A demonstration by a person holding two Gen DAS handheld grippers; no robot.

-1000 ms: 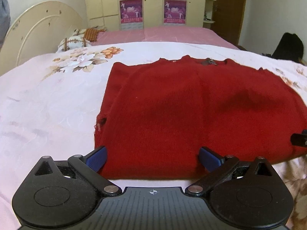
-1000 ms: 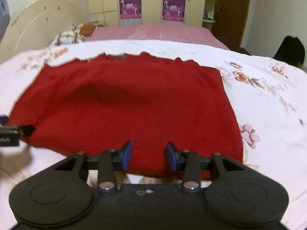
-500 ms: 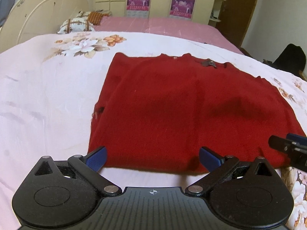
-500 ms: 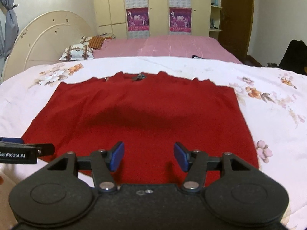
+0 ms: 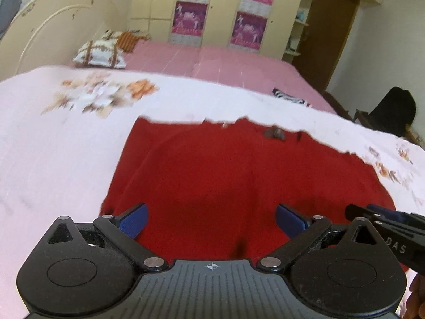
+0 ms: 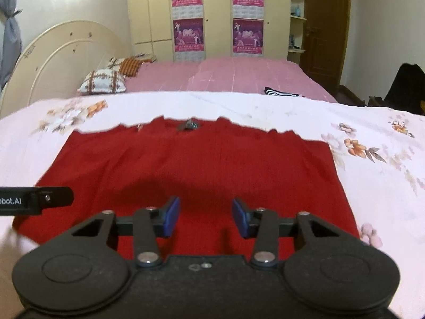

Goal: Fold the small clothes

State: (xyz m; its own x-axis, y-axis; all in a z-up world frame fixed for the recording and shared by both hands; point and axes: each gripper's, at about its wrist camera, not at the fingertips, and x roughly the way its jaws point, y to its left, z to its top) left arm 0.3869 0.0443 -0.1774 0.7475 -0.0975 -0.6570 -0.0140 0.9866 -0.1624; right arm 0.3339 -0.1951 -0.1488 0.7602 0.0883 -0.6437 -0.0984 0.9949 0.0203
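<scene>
A dark red knitted sweater (image 6: 196,175) lies flat on the pale pink floral bedsheet (image 6: 372,186) of the bed. The left claw (image 5: 211,222) stands wide above the sweater's near hem, with nothing between its blue pads. The right claw (image 6: 205,218) has just been closing to a narrower gap and seems to hold nothing.

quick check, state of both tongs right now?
Left tongs: open wide, nothing held, poised over the red sweater.
Right tongs: open, jaws have just been closing, nothing pinched between them.
</scene>
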